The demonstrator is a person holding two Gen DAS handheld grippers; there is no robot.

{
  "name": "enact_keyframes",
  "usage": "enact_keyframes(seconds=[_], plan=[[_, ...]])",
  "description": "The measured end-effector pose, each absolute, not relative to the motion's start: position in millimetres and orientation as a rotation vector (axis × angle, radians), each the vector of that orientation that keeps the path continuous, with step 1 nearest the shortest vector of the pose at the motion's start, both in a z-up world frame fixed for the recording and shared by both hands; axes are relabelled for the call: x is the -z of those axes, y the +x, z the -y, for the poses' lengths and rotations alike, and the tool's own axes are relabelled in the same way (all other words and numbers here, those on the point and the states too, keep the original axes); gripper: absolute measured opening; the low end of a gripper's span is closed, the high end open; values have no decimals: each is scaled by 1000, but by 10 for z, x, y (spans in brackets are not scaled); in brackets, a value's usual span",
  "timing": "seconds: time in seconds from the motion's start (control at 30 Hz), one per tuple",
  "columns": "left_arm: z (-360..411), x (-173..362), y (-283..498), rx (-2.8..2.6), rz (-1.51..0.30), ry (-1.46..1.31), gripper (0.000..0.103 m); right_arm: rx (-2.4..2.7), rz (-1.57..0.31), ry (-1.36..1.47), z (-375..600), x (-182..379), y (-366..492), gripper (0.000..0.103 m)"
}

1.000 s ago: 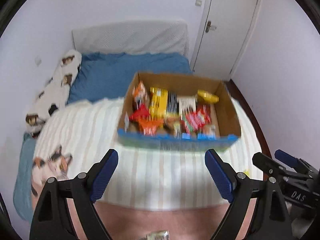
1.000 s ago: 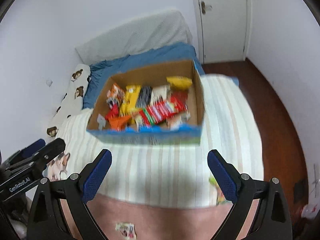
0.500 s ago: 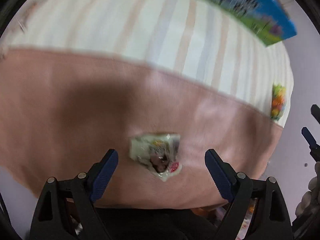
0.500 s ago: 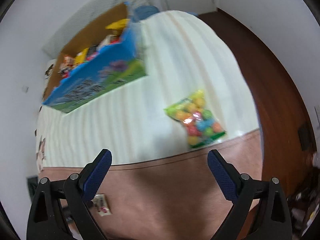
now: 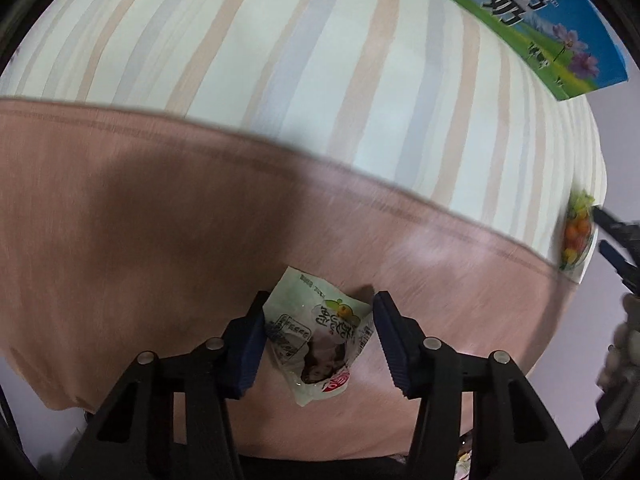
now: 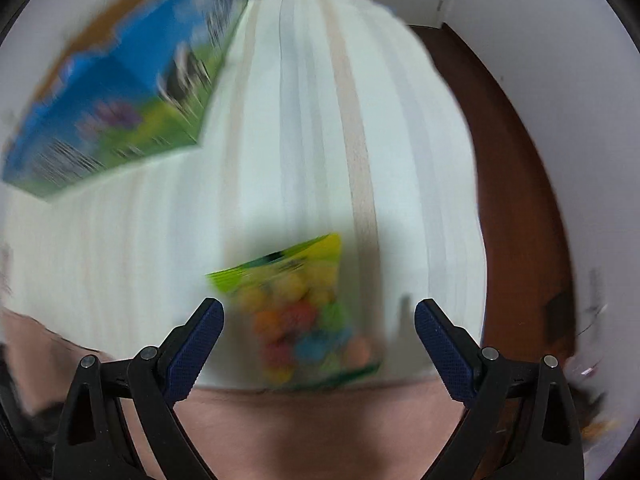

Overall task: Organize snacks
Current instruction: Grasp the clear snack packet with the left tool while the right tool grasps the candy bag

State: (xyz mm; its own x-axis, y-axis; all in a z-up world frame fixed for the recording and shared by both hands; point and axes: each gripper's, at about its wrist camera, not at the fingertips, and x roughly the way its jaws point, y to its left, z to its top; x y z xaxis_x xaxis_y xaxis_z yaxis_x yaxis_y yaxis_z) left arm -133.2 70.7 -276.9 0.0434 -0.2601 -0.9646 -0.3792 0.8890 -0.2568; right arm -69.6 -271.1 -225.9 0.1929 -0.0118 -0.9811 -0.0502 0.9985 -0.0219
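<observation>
Two loose snack packets show, one per view, plus one blue-and-green printed box [image 5: 520, 12] at the upper right of the left view. The left tool [image 5: 318, 340] sits at lower centre, its pads partly closed around a pale green packet [image 5: 316, 336] on the bed's pink blanket band [image 5: 140, 220]; whether they touch it I cannot tell. The packet's long axis runs up-down, slightly tilted. The right tool [image 6: 318, 344] gapes wide, straddling a blurred candy bag [image 6: 304, 312] whose yellow-green header points to the top of the frame, on the striped cover [image 6: 320, 140].
</observation>
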Motion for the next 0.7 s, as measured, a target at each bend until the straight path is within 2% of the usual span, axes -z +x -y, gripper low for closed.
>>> enact_keyframes(seconds=[0.1,0.17,0.27,0.37,0.53,0.63,0.7], plan=[[-655,2708,-1234,-104,-1524,-512,47,-90,-1432,22,2735,2448,-613,93],[-633,2688,-1148,-105,-1522,-515,46,-105,-1453,51,2719,2506,-624,77],[-647,2691,-1112,-78,-1530,-529,46,-121,-1473,108,2697,2520,-752,71],[-733,2682,-1143,-55,-1553,-569,48,-151,-1505,166,2641,2530,-962,70],[-900,2738,-1392,-43,-1585,-701,58,-161,-1536,290,2659,2546,-1266,71],[-926,2760,-1464,-41,-1598,-725,61,-111,-1505,398,2842,2513,-1335,82],[-923,2806,-1483,-34,-1616,-719,61,-88,-1480,461,2960,2466,-1344,82]])
